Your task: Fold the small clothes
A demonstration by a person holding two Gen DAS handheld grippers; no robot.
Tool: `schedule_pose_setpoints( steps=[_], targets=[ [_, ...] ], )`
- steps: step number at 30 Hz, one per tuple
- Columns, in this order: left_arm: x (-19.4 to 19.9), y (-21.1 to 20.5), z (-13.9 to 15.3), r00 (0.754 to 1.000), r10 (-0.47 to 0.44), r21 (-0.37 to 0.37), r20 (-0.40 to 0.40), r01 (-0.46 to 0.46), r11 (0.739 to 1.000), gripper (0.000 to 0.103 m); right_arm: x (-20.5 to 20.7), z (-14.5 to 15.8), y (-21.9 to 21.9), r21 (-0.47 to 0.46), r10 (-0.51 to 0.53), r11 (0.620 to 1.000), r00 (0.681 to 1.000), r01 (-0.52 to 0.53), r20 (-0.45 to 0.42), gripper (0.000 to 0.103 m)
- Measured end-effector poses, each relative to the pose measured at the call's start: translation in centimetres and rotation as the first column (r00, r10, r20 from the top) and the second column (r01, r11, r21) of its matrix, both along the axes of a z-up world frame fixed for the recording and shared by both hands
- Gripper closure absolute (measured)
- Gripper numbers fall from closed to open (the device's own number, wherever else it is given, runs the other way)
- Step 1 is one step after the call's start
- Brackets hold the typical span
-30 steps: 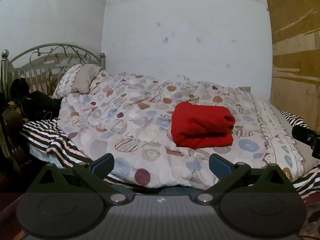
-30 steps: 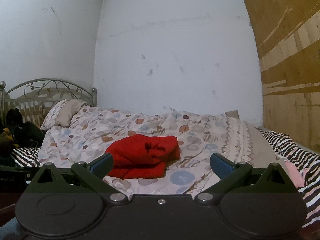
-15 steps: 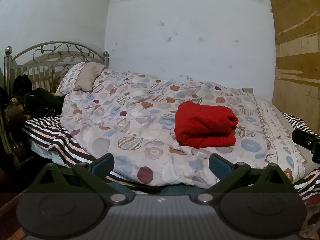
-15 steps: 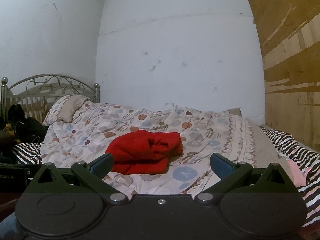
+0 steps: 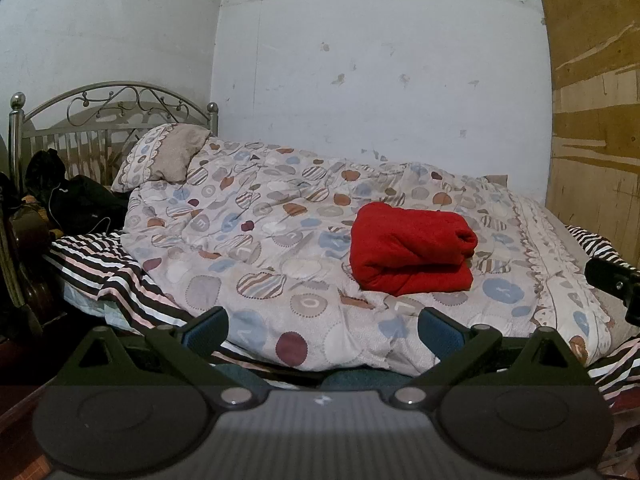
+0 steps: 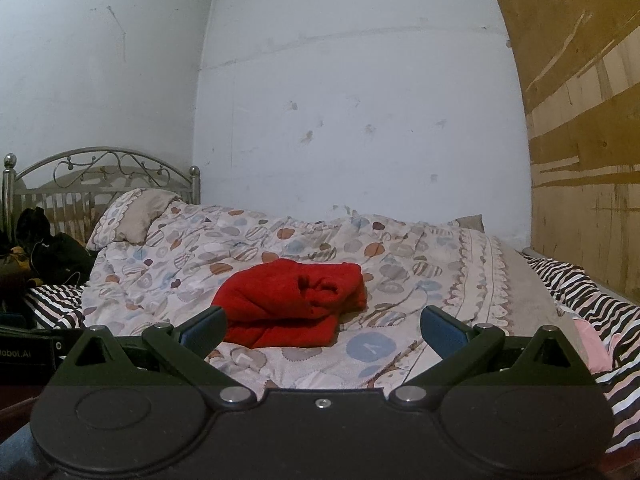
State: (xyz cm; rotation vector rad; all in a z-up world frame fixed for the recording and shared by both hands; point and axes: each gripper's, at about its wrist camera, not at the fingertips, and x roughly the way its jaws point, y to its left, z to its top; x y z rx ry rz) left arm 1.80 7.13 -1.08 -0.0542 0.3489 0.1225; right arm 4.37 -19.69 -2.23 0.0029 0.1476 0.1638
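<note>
Left gripper [image 5: 322,326] and right gripper [image 6: 323,326] backing away from bed, fingers spread wide, holding nothing. Red garment [image 5: 412,254] lying folded mid-quilt [image 5: 248,240], well beyond both; folding probably finished. Garment's far side hidden. Dark pile [image 5: 76,204] beside headboard [image 5: 108,100] unreadable.

I count one folded red fleece garment [image 5: 412,256], lying at twelve o'clock from my two hand-held grippers, the left hand-held gripper [image 5: 322,330] and the right hand-held gripper [image 6: 323,330], each with two blue-padded fingers held apart. There is one bed with a curled metal headboard [image 5: 108,108], one spotted cream quilt [image 5: 256,232], one cream scallop-edged pillow [image 5: 168,156] at ten o'clock, and one black-and-white striped sheet [image 5: 108,276].
</note>
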Motion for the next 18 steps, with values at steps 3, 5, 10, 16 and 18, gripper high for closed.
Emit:
schedule_pose_setpoints(
  steps=[3,5,10,16,18],
  targets=[
    [0.02,-0.01,0.01,1.0,0.0,0.001,0.0,0.0,1.0,0.0,-0.01,0.01,0.03,-0.001,0.0,1.0,1.0,0.0,0.0,0.0],
    [0.02,-0.02,0.01,1.0,-0.001,0.001,0.0,0.001,1.0,0.0,-0.04,0.0,0.0,-0.001,0.002,1.0,1.0,-0.002,-0.001,0.0],
    [0.0,-0.02,0.0,1.0,0.0,0.001,0.0,0.0,1.0,0.0,0.01,-0.03,-0.01,-0.002,0.007,1.0,1.0,-0.007,-0.004,0.0],
    [0.02,0.01,-0.01,1.0,-0.001,0.001,0.0,0.001,1.0,0.0,-0.02,-0.03,0.01,-0.001,0.007,1.0,1.0,-0.007,-0.004,0.0],
    [0.02,-0.01,-0.01,1.0,-0.001,0.001,0.0,0.001,1.0,0.0,-0.01,-0.02,0.0,-0.001,0.007,1.0,1.0,-0.007,-0.004,0.0]
  ],
)
